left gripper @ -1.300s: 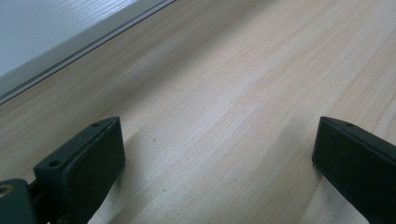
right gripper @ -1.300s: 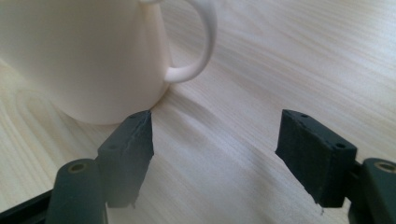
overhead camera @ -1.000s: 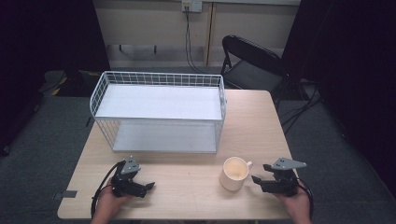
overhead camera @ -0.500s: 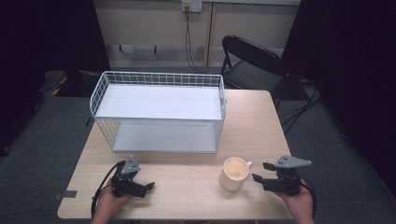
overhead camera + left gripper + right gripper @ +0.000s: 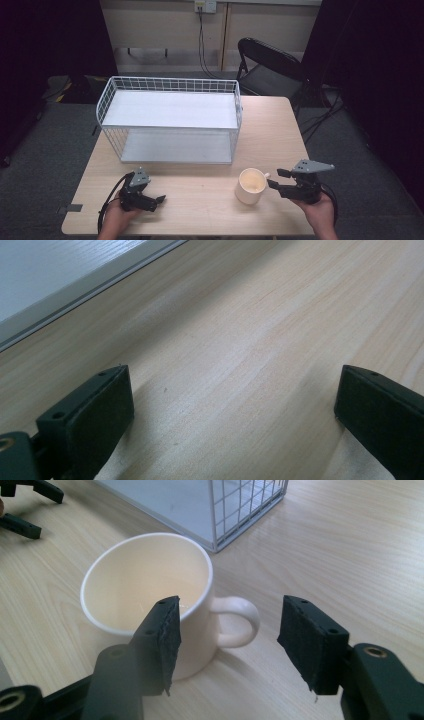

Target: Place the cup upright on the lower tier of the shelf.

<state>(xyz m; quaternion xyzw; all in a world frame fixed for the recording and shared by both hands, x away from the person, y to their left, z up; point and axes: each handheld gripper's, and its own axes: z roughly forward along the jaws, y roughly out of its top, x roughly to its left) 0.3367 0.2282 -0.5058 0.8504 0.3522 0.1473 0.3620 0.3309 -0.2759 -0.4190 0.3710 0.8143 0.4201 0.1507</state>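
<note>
On the table (image 5: 280,130), in front of the wire rack (image 5: 170,120), the cream mug (image 5: 250,185) stands upright. Your right gripper (image 5: 274,179), jaws spread but just closing in, faces its handle (image 5: 240,620), which lies between them untouched.

Left gripper (image 5: 235,405) seen along its two black jaws, which stand wide apart with nothing between them, low over the pale wooden table (image 5: 260,330); at upper left, the white base board (image 5: 55,270) of the rack, edged grey
</note>
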